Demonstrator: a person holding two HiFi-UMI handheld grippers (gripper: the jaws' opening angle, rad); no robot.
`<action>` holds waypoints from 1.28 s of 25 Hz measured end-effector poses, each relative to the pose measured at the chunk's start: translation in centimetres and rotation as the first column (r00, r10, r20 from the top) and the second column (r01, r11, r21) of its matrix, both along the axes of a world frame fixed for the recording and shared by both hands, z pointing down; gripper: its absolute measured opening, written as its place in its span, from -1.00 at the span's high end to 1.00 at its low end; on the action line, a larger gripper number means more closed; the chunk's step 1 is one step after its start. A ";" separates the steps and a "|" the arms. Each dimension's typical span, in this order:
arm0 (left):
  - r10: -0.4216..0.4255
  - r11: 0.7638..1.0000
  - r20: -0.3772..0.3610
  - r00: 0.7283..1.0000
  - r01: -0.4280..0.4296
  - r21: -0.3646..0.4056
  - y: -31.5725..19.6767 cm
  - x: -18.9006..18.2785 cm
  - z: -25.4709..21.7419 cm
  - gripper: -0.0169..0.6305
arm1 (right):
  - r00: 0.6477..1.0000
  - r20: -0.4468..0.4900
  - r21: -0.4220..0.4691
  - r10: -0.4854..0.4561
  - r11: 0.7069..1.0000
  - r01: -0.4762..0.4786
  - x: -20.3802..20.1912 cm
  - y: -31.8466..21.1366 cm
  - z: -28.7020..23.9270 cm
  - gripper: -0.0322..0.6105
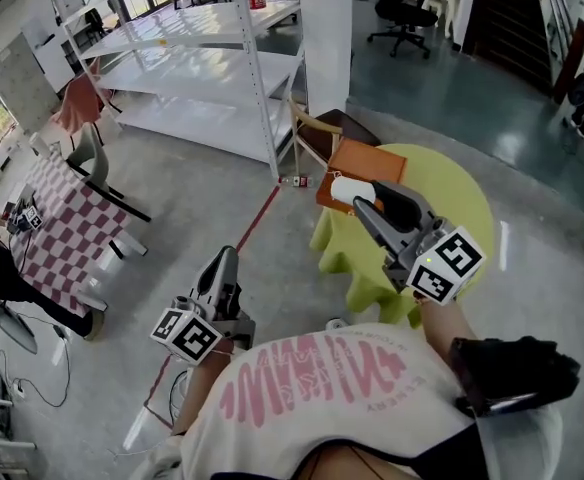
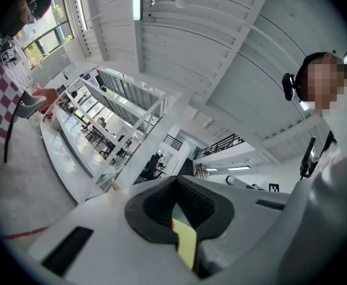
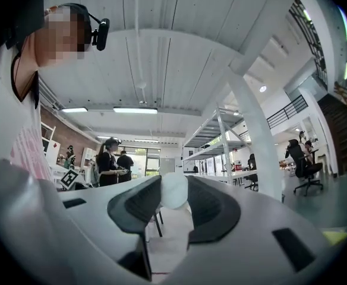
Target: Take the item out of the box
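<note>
The right gripper [image 1: 362,206], clamped on the white rounded item [image 1: 346,190] over the orange cardboard box [image 1: 370,160], seemingly required firm, even pressure; the left gripper [image 1: 225,260] hung closed.

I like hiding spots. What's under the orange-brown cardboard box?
Under the orange-brown cardboard box lies a yellow-green tablecloth over a round table. The cloth hides the table itself, and the right gripper, holding a white rounded item, covers the box's near edge.

White shelving rack [image 1: 202,58] stands on grey floor [image 1: 197,203] near a checkered table [image 1: 67,230].
</note>
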State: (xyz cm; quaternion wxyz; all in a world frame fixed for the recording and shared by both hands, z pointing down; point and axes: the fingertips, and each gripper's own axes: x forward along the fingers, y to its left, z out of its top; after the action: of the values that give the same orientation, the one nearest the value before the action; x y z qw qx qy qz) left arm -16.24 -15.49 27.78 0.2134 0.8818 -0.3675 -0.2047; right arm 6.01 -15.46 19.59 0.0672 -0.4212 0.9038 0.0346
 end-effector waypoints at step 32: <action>0.084 0.993 0.032 0.996 -0.081 -0.085 12.1 0.1 2.7 0.93 | 0.973 0.175 -0.243 0.149 0.964 -0.104 1.3 11.9 6.2 0.46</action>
State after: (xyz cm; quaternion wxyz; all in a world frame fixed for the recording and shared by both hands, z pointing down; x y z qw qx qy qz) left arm -16.17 -3.41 30.49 0.2517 0.8901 -0.3425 -0.1642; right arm 7.32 -3.57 25.75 0.1020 -0.4848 0.8619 -0.1080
